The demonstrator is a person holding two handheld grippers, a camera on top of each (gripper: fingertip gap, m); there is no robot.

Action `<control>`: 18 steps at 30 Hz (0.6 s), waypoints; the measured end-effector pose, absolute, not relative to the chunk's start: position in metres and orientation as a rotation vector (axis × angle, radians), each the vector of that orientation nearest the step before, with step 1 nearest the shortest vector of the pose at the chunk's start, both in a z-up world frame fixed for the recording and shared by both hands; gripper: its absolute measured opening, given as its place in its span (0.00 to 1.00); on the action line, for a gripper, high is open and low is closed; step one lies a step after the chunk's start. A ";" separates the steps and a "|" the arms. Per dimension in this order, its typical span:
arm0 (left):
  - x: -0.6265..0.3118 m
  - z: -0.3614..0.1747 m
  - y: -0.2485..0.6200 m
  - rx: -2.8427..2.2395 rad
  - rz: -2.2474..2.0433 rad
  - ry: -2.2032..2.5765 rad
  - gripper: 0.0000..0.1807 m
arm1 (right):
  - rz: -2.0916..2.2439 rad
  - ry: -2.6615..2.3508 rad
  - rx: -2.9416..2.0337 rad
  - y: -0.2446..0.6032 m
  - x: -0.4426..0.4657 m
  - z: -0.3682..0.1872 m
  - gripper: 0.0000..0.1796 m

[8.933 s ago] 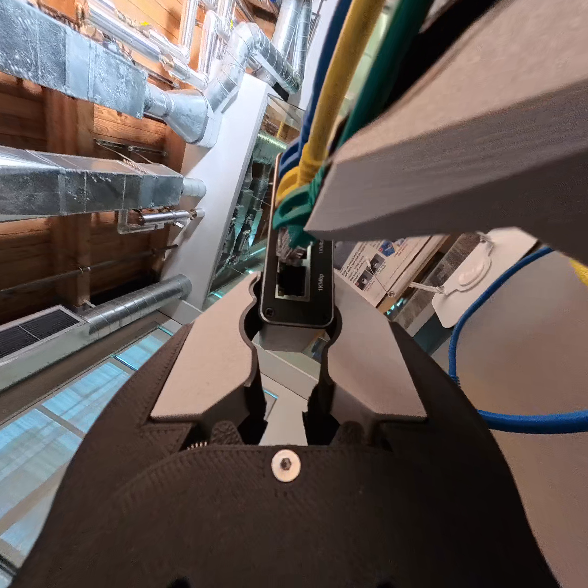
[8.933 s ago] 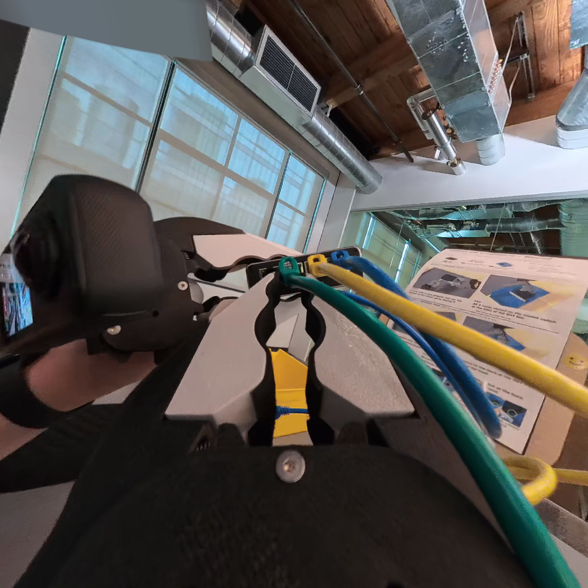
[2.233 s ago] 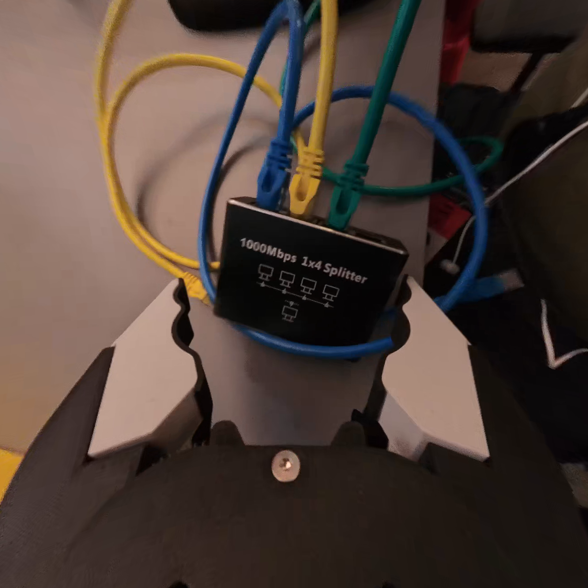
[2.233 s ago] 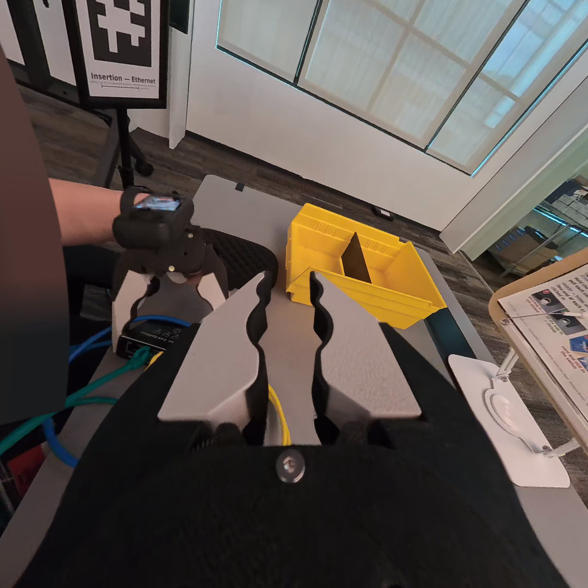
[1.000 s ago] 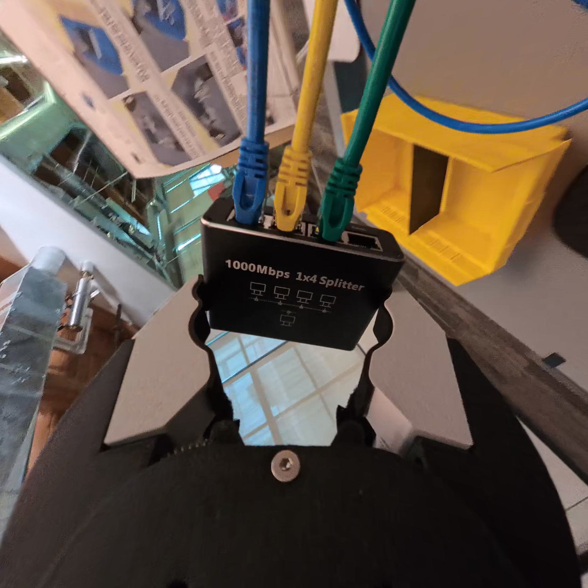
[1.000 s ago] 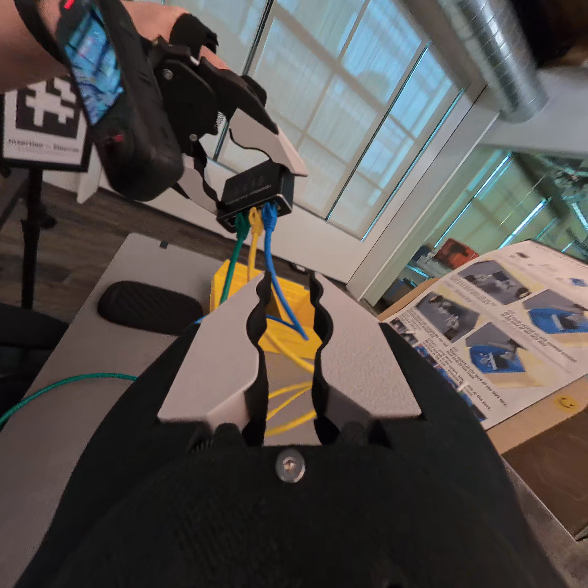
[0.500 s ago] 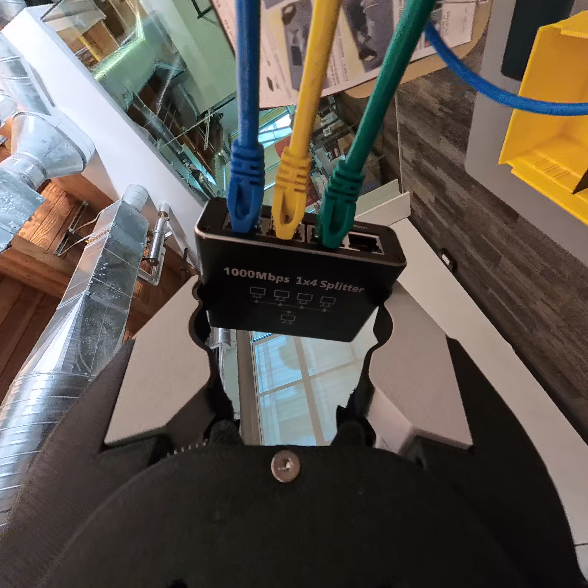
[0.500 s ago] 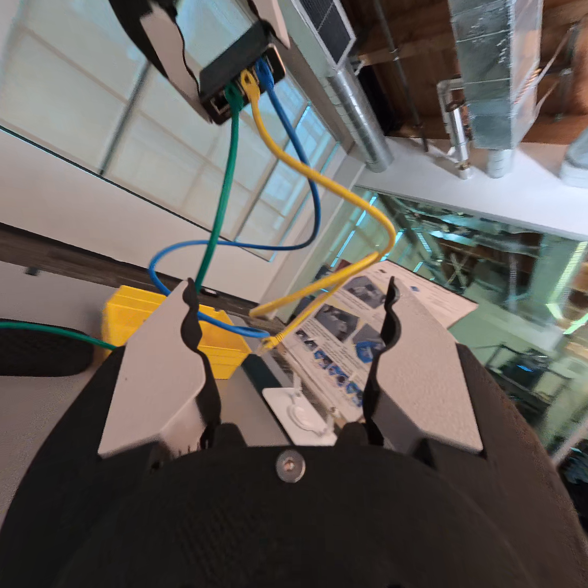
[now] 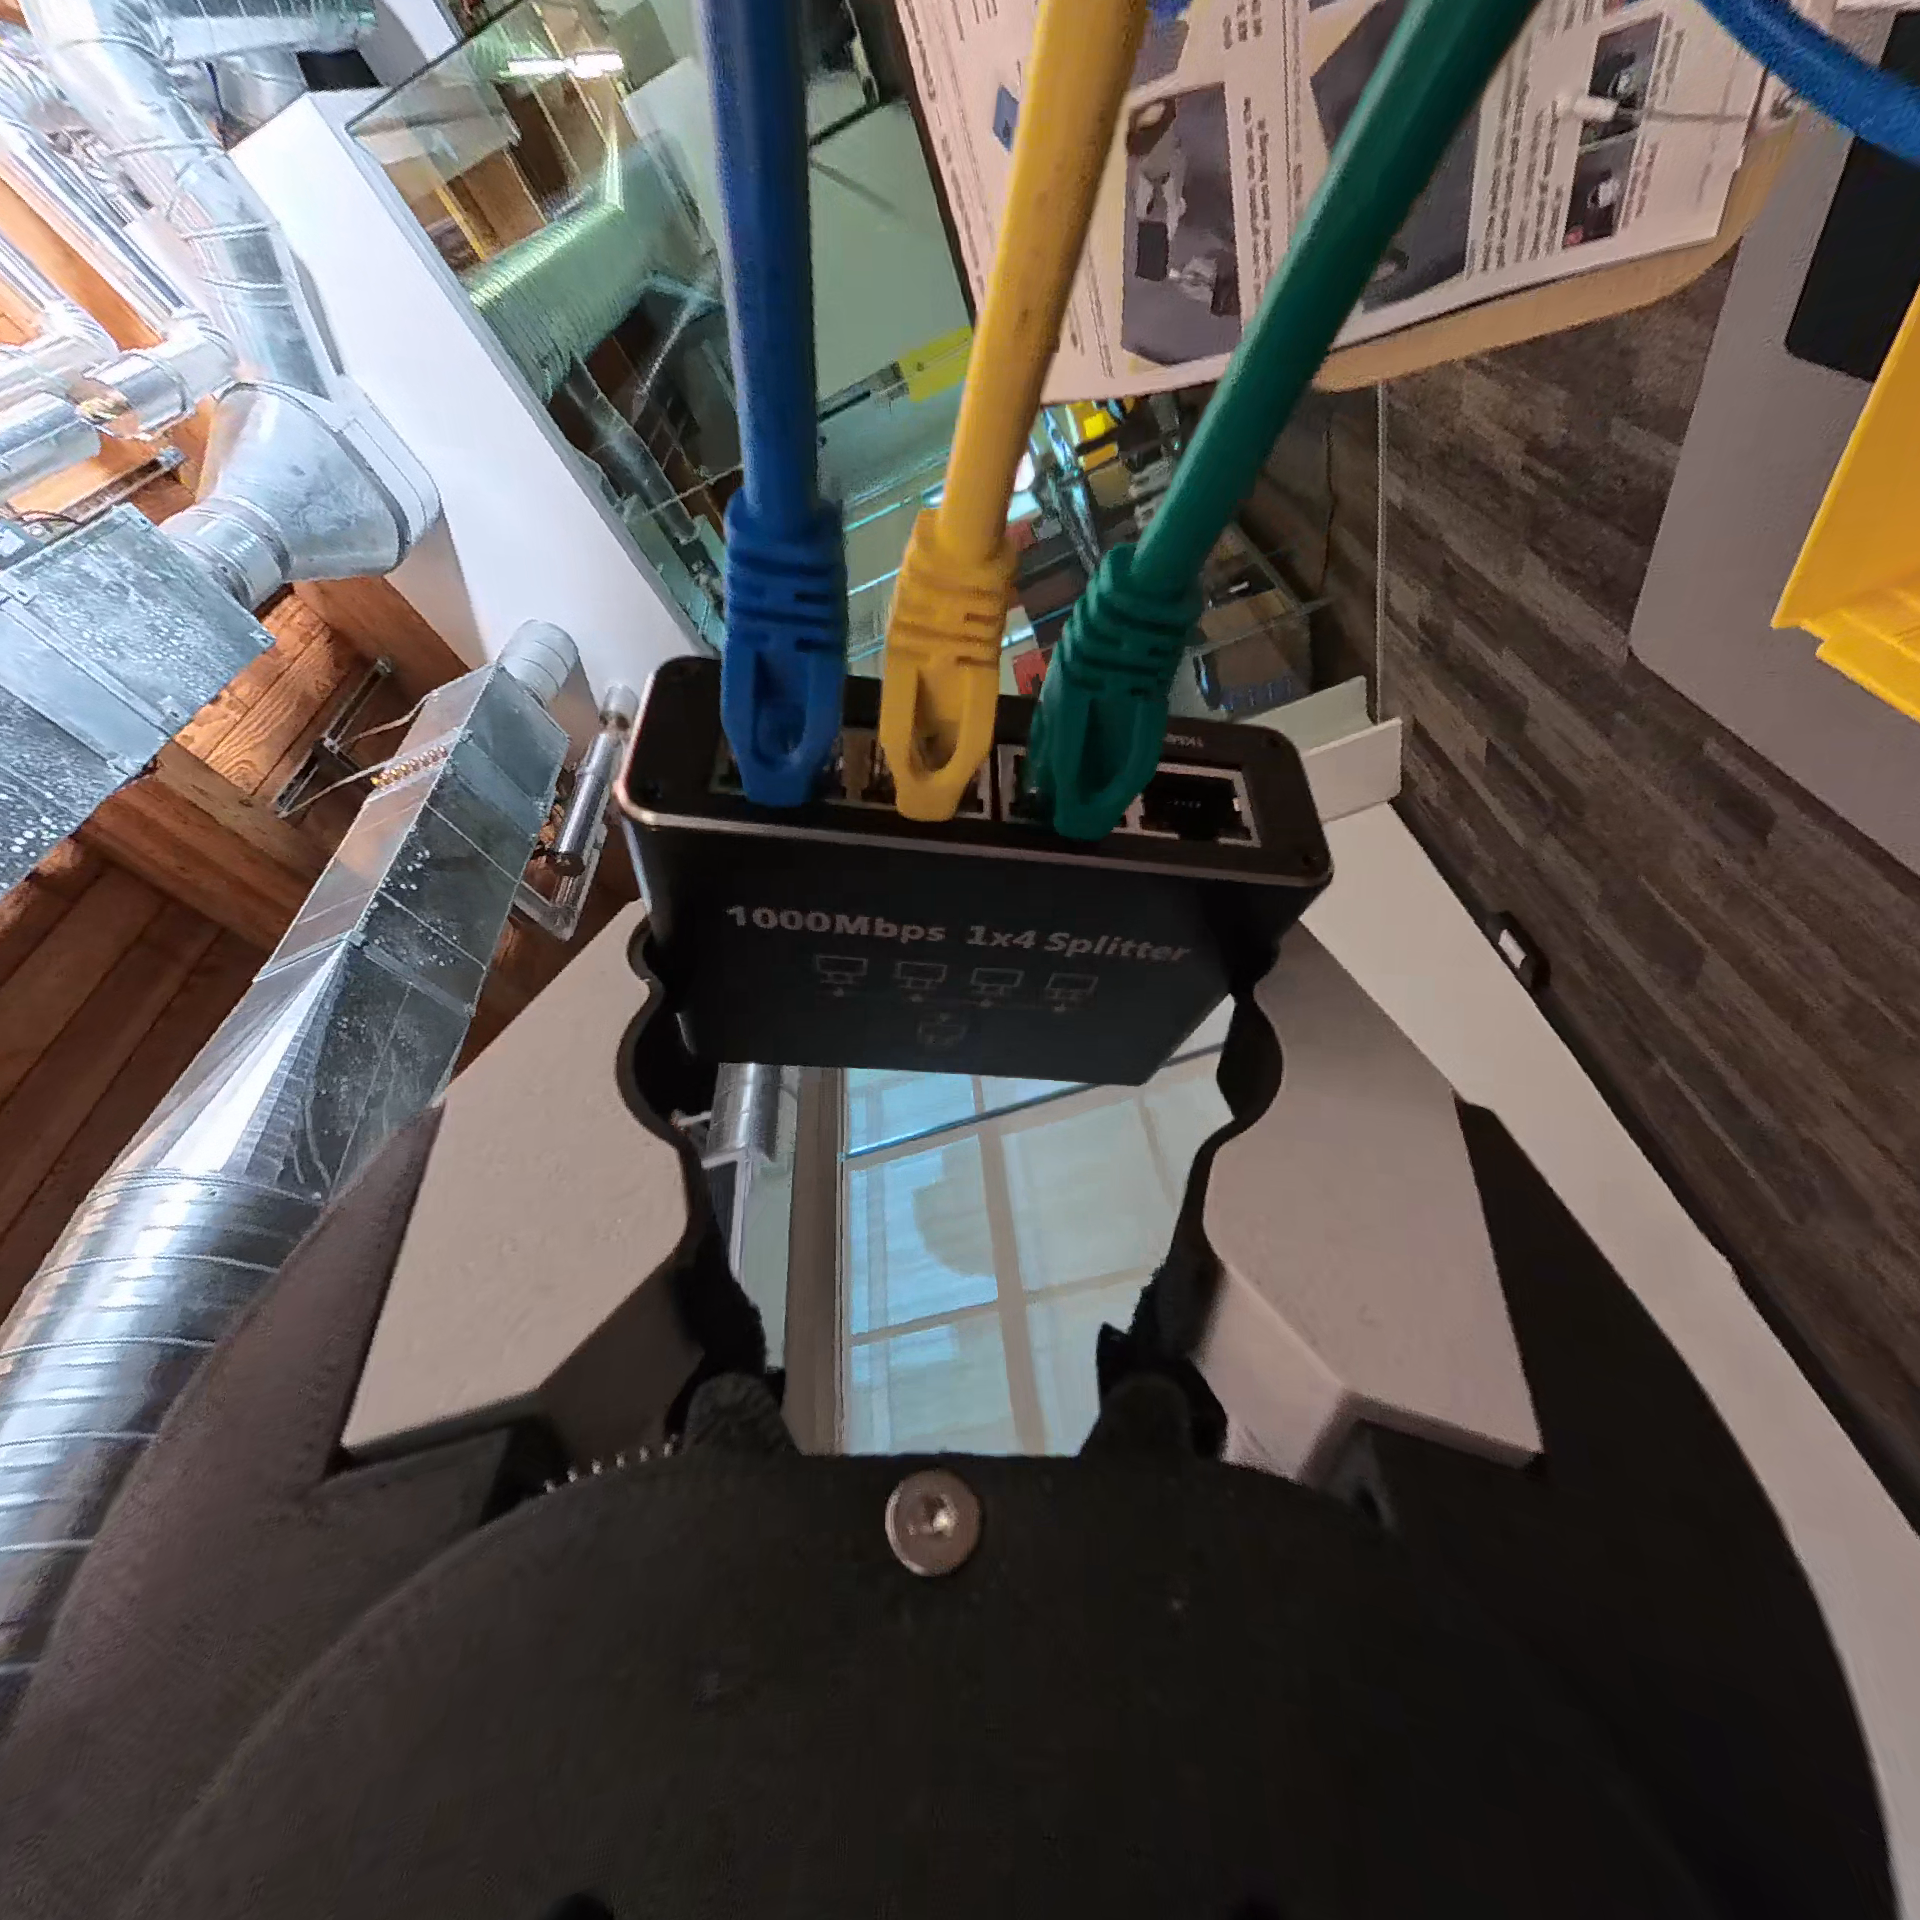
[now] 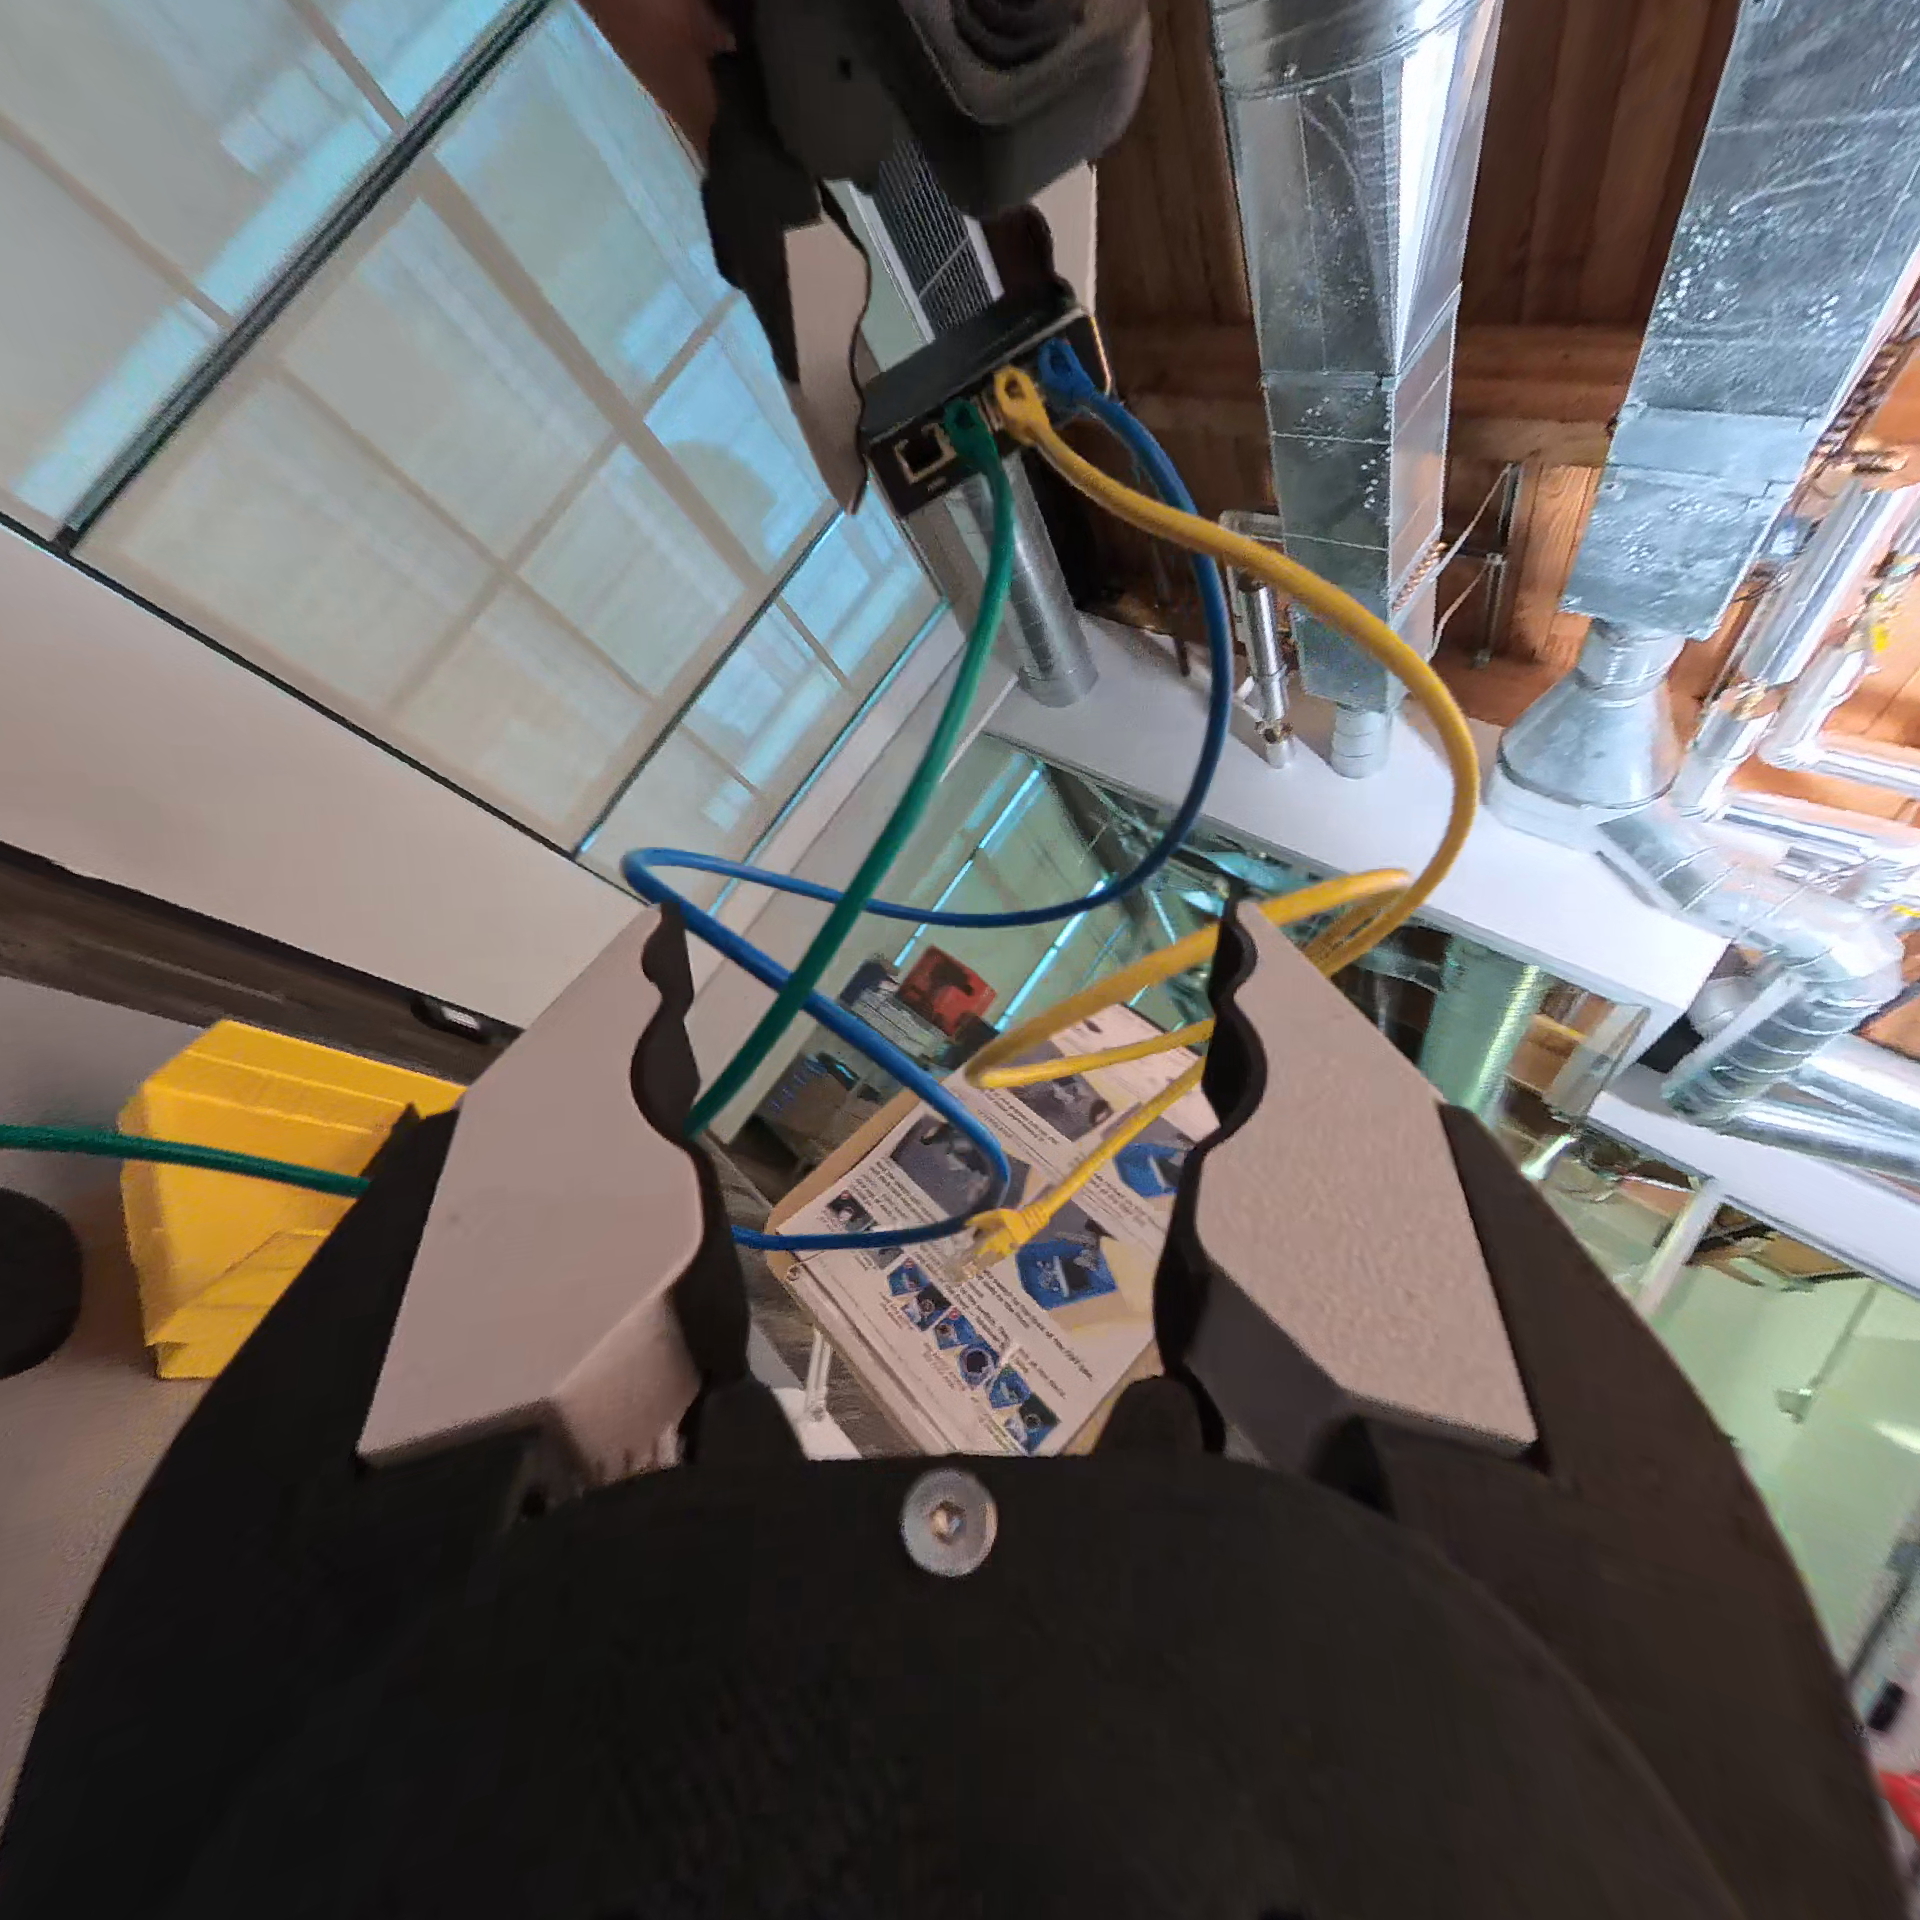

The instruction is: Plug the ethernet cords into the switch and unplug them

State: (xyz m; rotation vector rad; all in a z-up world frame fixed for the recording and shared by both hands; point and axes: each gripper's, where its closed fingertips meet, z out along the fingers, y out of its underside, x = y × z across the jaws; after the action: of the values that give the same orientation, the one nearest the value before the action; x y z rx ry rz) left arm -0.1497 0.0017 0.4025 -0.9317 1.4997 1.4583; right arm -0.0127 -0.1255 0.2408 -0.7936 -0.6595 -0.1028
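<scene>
Left gripper [image 9: 951, 987] has tilted the clamped switch [image 9: 966, 925] further ceilingward, three cords plugged in, while the right gripper [image 10: 940, 1029] gapes wide, empty, yellow bin [image 10: 249, 1174] lower left.

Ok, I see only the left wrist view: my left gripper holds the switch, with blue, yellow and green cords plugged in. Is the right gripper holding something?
Observer: No. The right gripper is open and empty, pointing up toward the switch.
Operator: Where does the yellow cord go?
Observer: The yellow cord loops down, and a loose yellow plug hangs free, seen between the open jaws.
Operator: And the green one?
Observer: The green cord drops behind the right gripper, then runs off leftward in front of the yellow bin.
</scene>
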 end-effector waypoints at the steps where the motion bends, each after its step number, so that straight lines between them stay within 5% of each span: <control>1: -0.148 0.399 0.001 -0.932 1.435 1.506 0.58 | -0.129 -0.658 -0.784 -0.130 -0.016 0.243 0.56; 11: -0.125 0.368 -0.016 -0.849 1.271 1.503 0.58 | -0.435 -0.957 -0.834 -0.109 -0.055 0.337 0.53; 18: -0.122 0.379 -0.029 -0.739 1.316 1.409 0.58 | -0.528 -1.059 -1.037 -0.070 -0.043 0.332 0.34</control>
State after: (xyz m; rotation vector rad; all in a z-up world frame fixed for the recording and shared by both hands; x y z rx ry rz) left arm -0.1223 -0.0294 0.3790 -0.7390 1.4091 1.3163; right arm -0.0428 -0.0698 0.3317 -1.0367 -1.0591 -0.5280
